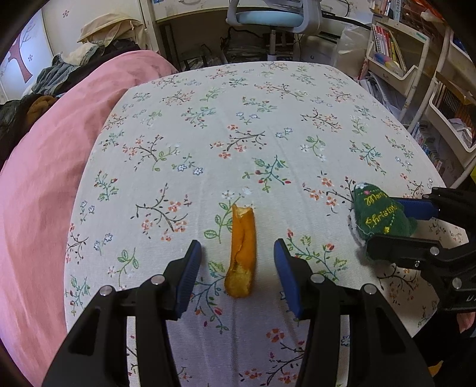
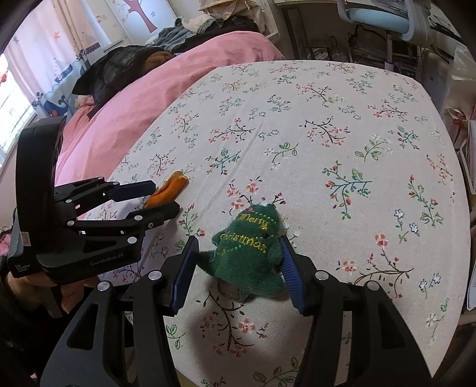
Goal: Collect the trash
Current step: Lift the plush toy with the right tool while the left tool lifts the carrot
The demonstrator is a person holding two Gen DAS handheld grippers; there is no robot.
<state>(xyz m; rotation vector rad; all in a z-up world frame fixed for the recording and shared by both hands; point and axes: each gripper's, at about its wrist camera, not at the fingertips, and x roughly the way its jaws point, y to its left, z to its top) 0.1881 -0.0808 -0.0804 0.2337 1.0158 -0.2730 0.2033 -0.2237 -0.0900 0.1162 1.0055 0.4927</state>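
A strip of orange peel (image 1: 241, 253) lies on the flowered tablecloth (image 1: 238, 119). My left gripper (image 1: 237, 248) stands open astride it, with a clear gap at each pad. The right wrist view shows the same peel (image 2: 178, 182) between the left gripper's (image 2: 166, 196) fingers. To the right sits a small green plush Christmas tree (image 2: 250, 253) lettered "Merry Christmas". My right gripper (image 2: 238, 242) straddles it, open: the right pad brushes the plush, while the left pad stands just off its fuzzy edge. In the left wrist view the plush (image 1: 380, 214) sits between the right gripper's (image 1: 383, 226) fingers.
Pink bedding (image 1: 44, 178) with piled clothes borders the table's left side. A blue office chair (image 1: 267, 18) stands beyond the far edge. Bookshelves (image 1: 416, 74) crowd the right. A hand (image 2: 71, 294) holds the left gripper's body.
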